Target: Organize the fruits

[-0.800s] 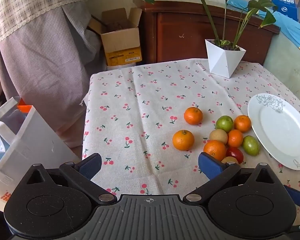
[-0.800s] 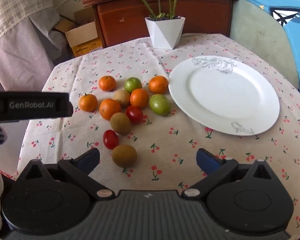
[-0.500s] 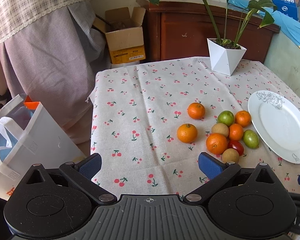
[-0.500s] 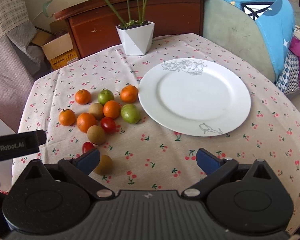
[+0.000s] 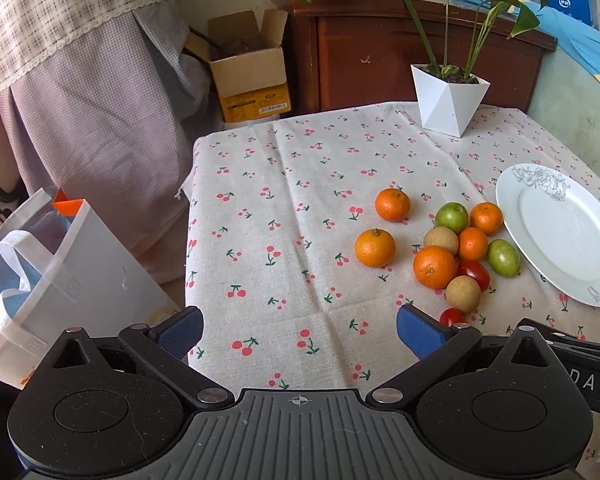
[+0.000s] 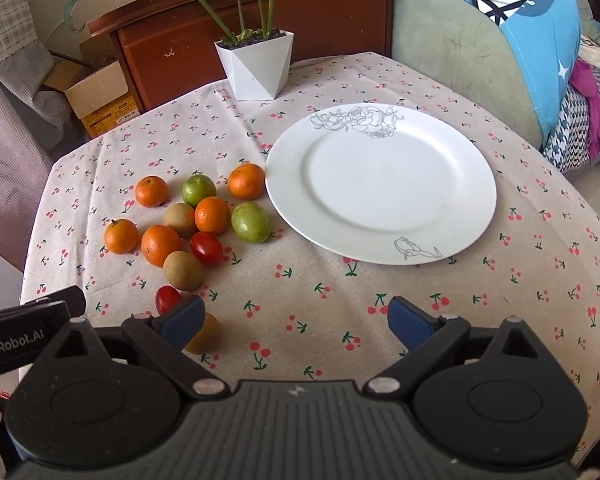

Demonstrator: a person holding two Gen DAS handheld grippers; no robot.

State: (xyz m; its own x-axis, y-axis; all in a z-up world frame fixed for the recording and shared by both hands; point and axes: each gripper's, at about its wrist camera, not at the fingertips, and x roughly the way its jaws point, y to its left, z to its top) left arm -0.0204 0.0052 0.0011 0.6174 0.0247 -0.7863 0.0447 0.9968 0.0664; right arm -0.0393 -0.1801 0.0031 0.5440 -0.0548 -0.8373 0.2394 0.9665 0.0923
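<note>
A cluster of fruits lies on the cherry-print tablecloth: several oranges (image 6: 212, 215), two green fruits (image 6: 250, 222), brown fruits (image 6: 182, 270) and red tomatoes (image 6: 206, 248). An empty white plate (image 6: 380, 184) lies right of them; it also shows in the left wrist view (image 5: 560, 232). My right gripper (image 6: 294, 318) is open and empty above the table's near side, a brown fruit (image 6: 206, 334) partly hidden behind its left finger. My left gripper (image 5: 300, 330) is open and empty near the table's front left, left of the oranges (image 5: 375, 248).
A white pot with a plant (image 6: 256, 64) stands at the table's back. Behind it is a wooden cabinet (image 5: 380, 52). A cardboard box (image 5: 248, 76) and a white bag (image 5: 60, 272) are on the floor left of the table (image 5: 260, 184). A sofa with a blue cover (image 6: 520, 40) is on the right.
Both grippers have pulled back and up from the table, so more of the cloth and plate shows. The right view has swung right. The fruits have not moved.
</note>
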